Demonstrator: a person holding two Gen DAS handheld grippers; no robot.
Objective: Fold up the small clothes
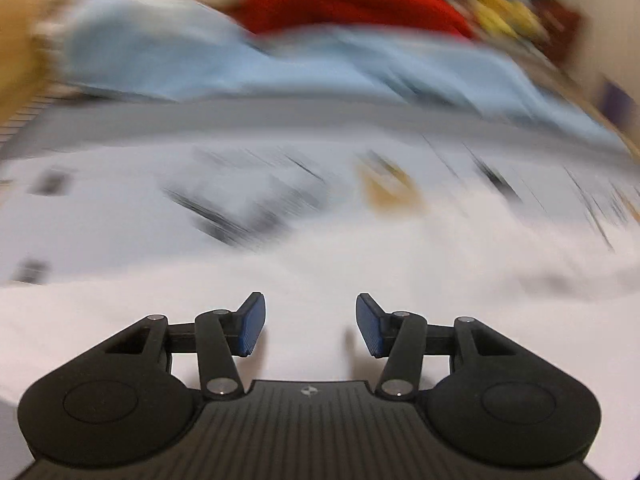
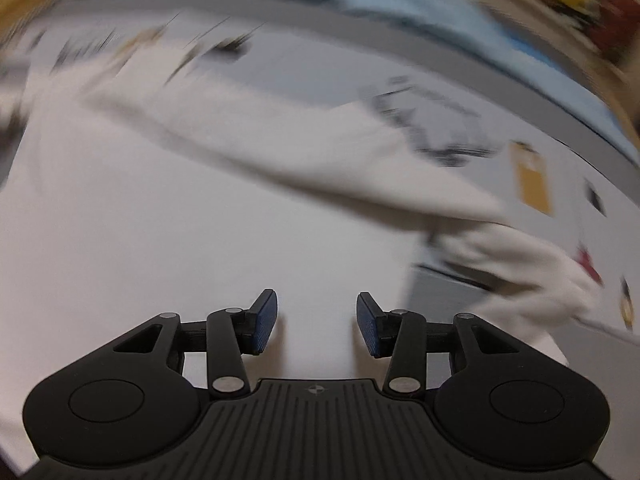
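In the left wrist view, the left tongs (image 1: 310,326) stand wide apart and hold nothing. They hang just over a white garment (image 1: 320,264) that lies spread on the printed desk cover (image 1: 120,184). The picture is very blurry, so I cannot tell if the cloth has a fold in it here. Farther back lie a light blue cloth (image 1: 280,68), a red cloth (image 1: 348,0) and something yellow (image 1: 504,12), maybe more clothes waiting in a pile. In the right wrist view, the right tongs (image 2: 316,324) are wide too, with nothing between them. The white garment (image 2: 180,208) fills most of the view, and one flap (image 2: 320,152) looks laid over the rest, with a sleeve (image 2: 532,276) sticking out to the right. So the folding looks started but not done, I think. The sleeve may need tucking in. Nothing stands between the tongs and the cloth.
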